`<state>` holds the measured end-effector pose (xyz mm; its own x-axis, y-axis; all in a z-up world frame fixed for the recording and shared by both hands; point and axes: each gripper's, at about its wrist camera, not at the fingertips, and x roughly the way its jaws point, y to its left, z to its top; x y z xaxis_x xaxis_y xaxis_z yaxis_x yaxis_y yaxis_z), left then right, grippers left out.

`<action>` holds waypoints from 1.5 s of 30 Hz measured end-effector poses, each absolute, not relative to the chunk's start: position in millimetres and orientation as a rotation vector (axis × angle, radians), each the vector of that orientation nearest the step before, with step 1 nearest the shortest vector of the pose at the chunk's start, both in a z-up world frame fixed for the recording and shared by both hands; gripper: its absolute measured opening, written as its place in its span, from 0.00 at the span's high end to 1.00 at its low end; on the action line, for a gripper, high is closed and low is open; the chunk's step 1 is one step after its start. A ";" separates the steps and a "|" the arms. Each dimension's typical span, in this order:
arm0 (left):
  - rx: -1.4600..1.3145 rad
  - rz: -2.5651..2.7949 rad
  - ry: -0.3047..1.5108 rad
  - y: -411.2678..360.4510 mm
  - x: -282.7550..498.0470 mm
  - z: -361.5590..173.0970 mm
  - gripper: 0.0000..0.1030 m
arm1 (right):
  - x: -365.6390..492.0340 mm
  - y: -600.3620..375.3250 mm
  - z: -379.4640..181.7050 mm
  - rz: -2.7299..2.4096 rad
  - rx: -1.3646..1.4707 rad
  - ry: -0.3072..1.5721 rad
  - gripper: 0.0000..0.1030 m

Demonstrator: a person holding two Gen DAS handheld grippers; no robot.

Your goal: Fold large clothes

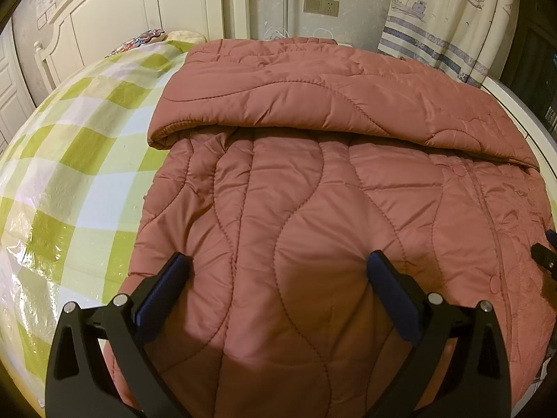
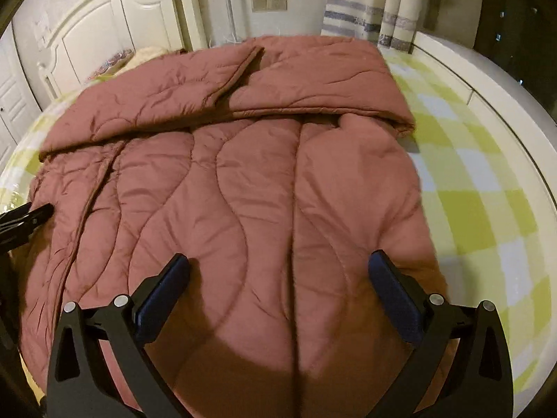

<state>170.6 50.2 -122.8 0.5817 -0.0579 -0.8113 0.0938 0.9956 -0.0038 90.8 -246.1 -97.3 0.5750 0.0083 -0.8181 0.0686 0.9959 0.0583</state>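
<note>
A large dusty-pink quilted coat (image 1: 313, 209) lies spread on the bed; it also shows in the right wrist view (image 2: 226, 191). Its far part, with the sleeves (image 1: 330, 101), is folded over toward me across the body. My left gripper (image 1: 278, 261) is open and empty, hovering over the near left part of the coat. My right gripper (image 2: 278, 261) is open and empty over the near right part. The tip of the right gripper (image 1: 544, 254) shows at the left view's right edge, and the left gripper (image 2: 24, 219) at the right view's left edge.
The bed has a green and white checked sheet (image 1: 69, 174) under clear plastic, also seen right of the coat (image 2: 480, 191). A white headboard (image 1: 122, 17) and pillows (image 1: 146, 40) lie at the far left. A curtain (image 1: 452, 17) hangs behind. A white ledge (image 2: 494, 97) runs along the right.
</note>
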 end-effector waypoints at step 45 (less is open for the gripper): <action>0.092 -0.220 0.813 63.0 55.7 -133.1 0.02 | -4.0 -202.6 -105.2 0.086 -0.017 0.827 0.04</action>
